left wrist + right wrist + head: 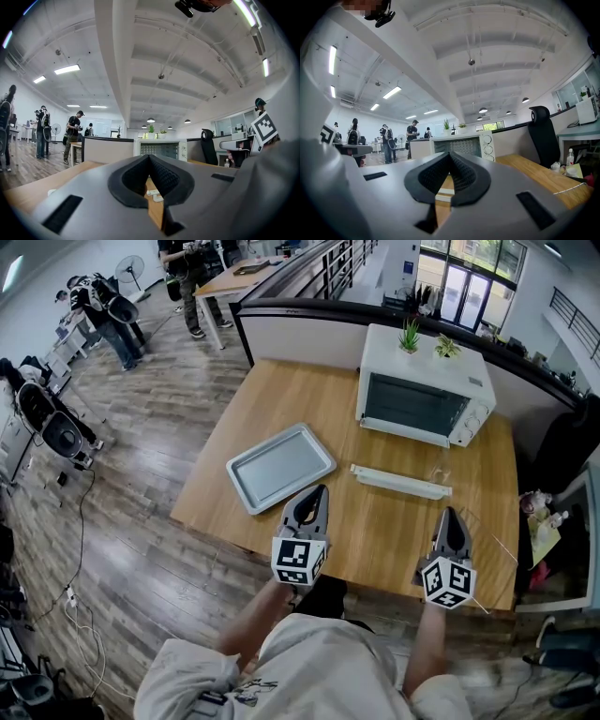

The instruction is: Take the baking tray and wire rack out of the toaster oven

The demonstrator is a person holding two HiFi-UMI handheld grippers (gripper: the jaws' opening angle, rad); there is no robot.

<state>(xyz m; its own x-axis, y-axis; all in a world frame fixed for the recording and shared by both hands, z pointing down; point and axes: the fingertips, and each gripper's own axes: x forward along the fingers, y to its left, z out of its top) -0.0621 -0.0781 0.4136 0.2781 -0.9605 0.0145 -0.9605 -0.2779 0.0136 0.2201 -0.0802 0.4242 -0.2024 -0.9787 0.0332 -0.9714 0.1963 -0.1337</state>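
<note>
The white toaster oven (422,390) stands at the back of the wooden table (281,390), and its glass door lies open toward me with the white handle bar (400,482) lowest. The grey baking tray (279,466) lies flat on the table, left of the door. Thin wires (489,542) show on the table at the right; I cannot tell whether they are the rack. My left gripper (319,491) (150,157) hovers shut and empty just right of the tray's near corner. My right gripper (451,512) (450,154) is shut and empty in front of the door's right end. Both point at the oven (159,149) (461,145).
Two small potted plants (410,334) stand on the oven. A dark partition (309,329) runs behind the table. Several people (112,315) stand on the floor at the back left. A black office chair (543,136) and a cluttered desk (548,521) are at the right.
</note>
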